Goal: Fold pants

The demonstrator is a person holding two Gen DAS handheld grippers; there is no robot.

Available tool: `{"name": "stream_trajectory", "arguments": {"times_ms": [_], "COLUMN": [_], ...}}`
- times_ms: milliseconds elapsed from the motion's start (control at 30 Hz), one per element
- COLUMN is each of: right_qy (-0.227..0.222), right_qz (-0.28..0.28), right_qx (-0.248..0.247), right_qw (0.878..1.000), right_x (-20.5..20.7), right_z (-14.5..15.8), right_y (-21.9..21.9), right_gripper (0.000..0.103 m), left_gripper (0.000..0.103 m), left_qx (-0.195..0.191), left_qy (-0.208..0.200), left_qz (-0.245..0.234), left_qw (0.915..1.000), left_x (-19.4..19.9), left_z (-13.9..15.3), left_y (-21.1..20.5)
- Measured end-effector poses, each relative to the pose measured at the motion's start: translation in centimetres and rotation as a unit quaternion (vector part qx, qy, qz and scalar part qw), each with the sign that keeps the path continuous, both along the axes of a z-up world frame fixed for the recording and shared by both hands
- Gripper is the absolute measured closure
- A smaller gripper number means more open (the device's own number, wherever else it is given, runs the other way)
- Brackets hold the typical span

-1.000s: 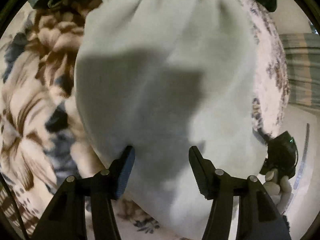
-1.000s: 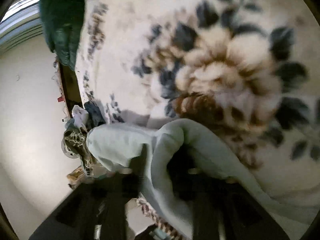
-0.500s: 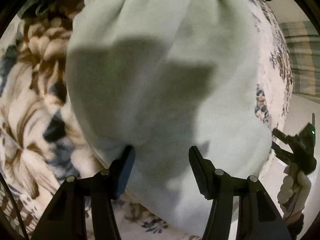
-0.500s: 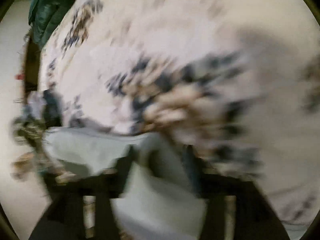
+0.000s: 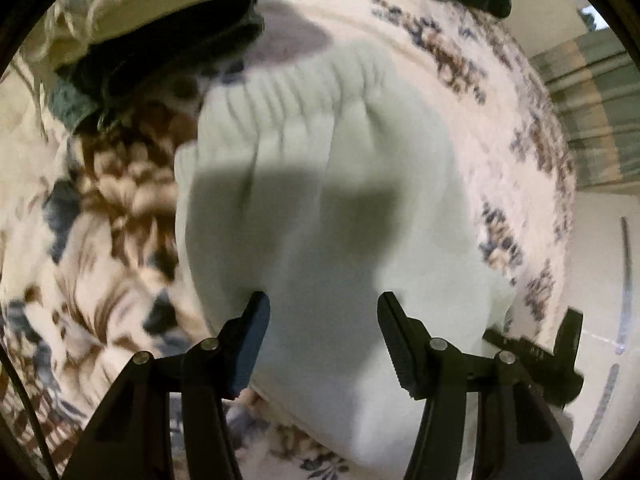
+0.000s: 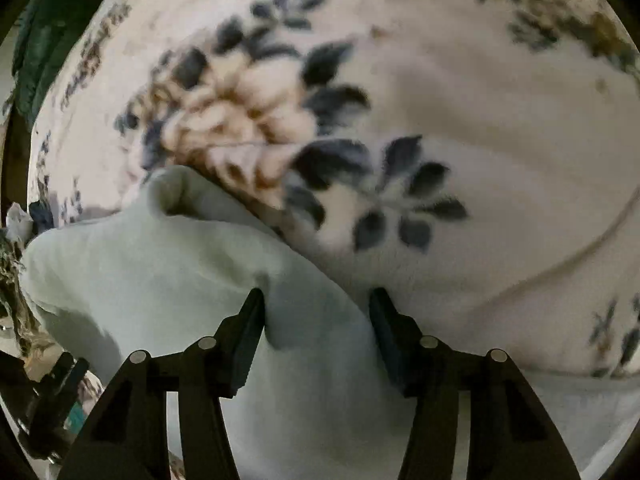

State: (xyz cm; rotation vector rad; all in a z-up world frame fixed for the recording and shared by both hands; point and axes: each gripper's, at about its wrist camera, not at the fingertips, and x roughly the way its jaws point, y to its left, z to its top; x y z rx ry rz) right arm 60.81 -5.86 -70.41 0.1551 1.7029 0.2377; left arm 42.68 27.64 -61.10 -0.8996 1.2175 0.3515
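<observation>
My left tool [image 5: 322, 336], released over pale pants [image 5: 320, 208] on floral blanket [image 5: 100, 240], gathered waistband at 12 o'clock there only, my right tool [image 6: 316, 332], released, astride a raised fold, dark clothing [image 5: 160, 56] at 11.

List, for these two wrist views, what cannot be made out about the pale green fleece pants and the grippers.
- Pale green fleece pants, left wrist view: lower edge cut off behind the left gripper.
- Right wrist view: pant legs run under the right gripper, out of frame.
- Whether either gripper touches the fabric: unclear.
- Dark clothes pile, left wrist view: blurred.
</observation>
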Motion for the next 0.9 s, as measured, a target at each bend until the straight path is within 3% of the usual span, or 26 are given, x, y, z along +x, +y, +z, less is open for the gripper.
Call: {"name": "stream_trajectory", "arguments": {"times_ms": [133, 167, 267, 367, 467, 533, 567, 600, 700, 767, 833, 900], "right_qy": [-0.082, -0.095, -0.104, -0.085, -0.064, -0.049, -0.04, -0.035, -0.034, -0.04, -0.034, -0.019], "right_qz": [-0.023, -0.037, -0.074, -0.13, -0.149, -0.165, -0.171, -0.177, -0.186, -0.185, -0.188, -0.193], "right_qx": [-0.017, -0.011, 0.017, 0.068, 0.069, 0.074, 0.072, 0.068, 0.056, 0.043, 0.034, 0.03], "right_qw": [0.996, 0.995, 0.992, 0.986, 0.984, 0.982, 0.982, 0.981, 0.98, 0.981, 0.981, 0.981], "right_x": [-2.9, -4.1, -8.0, -11.9, -14.7, -16.3, -16.9, -17.9, -19.9, -20.9, -21.8, -22.6], "right_z": [5.7, 6.7, 8.2, 7.8, 5.8, 4.7, 4.0, 3.3, 2.7, 2.8, 2.7, 2.3], "right_y": [1.4, 1.9, 4.7, 6.9, 8.5, 8.7, 8.6, 8.6, 7.4, 6.4, 5.4, 4.3], "right_gripper": [0.039, 0.037, 0.037, 0.037, 0.037, 0.037, 0.037, 0.037, 0.037, 0.037, 0.037, 0.037], "left_gripper": [0.043, 0.038, 0.038, 0.038, 0.038, 0.046, 0.061, 0.067, 0.076, 0.076, 0.076, 0.075], "left_qx": [0.021, 0.026, 0.026, 0.032, 0.036, 0.042, 0.044, 0.043, 0.071, 0.094, 0.073, 0.035], "left_qy": [-0.02, -0.017, 0.004, 0.02, 0.024, 0.016, 0.012, 0.006, -0.014, 0.016, 0.049, 0.054], "left_qz": [0.029, 0.035, 0.05, 0.051, 0.044, 0.03, 0.023, 0.014, 0.011, 0.004, 0.007, 0.02], "left_qw": [0.9992, 0.9989, 0.9984, 0.998, 0.9981, 0.9985, 0.9987, 0.999, 0.9973, 0.9954, 0.9961, 0.9977], "left_x": [-1.1, -1.3, -1.8, -1.1, 0.8, 2.0, 2.3, 2.2, 0.4, -0.7, -1.3, -1.7], "left_z": [1.7, 1.8, 0.8, -0.9, -2.3, -2.9, -2.9, -2.6, -0.1, -0.8, -3.5, -4.8], "left_y": [2.3, 2.7, 4.2, 5.6, 6.7, 6.9, 6.8, 6.6, 6.1, 6.2, 6.6, 6.9]}}
